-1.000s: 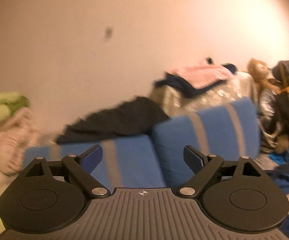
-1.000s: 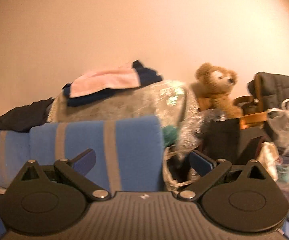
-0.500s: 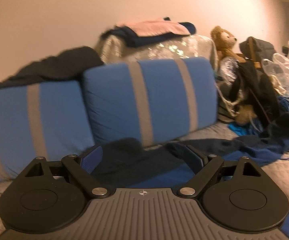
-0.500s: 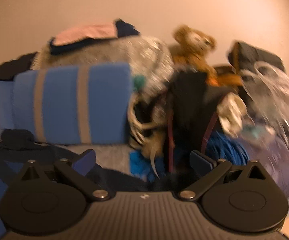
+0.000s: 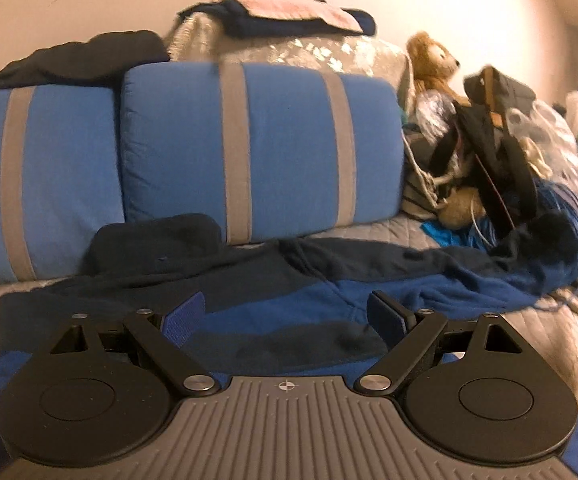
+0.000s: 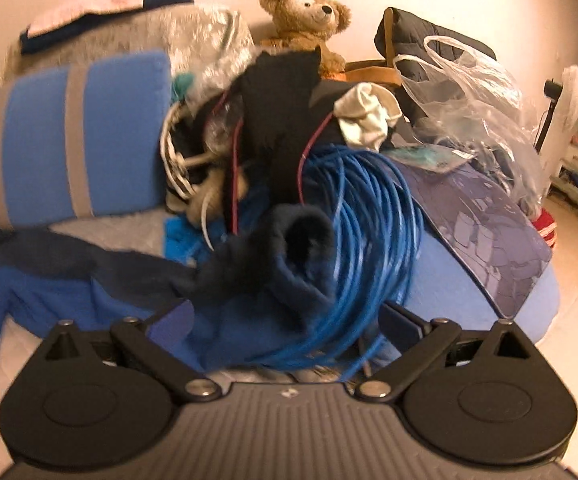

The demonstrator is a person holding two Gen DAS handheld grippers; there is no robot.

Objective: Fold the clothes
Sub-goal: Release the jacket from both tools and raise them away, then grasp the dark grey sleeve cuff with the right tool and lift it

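Note:
A blue and navy hooded sweatshirt (image 5: 289,280) lies spread across the grey quilted bed (image 5: 385,228), its hood near the pillows. My left gripper (image 5: 285,316) is open and empty, just above the garment's body. In the right wrist view the sweatshirt's navy sleeve cuff (image 6: 301,240) lies bunched against a coil of blue cable (image 6: 373,216). My right gripper (image 6: 285,324) is open and empty, close in front of the cuff and the cable.
Two blue pillows with grey stripes (image 5: 257,152) stand against the wall behind the garment. Dark clothes (image 5: 89,56) and a pink and navy stack (image 5: 289,12) lie above them. A teddy bear (image 6: 309,20), bags (image 6: 461,92) and clutter crowd the bed's right end.
Both grippers have tilted down from the wall and pillows toward the bed. The sweatshirt has come into the left view, the cuff and cable close into the right view. Both stay open.

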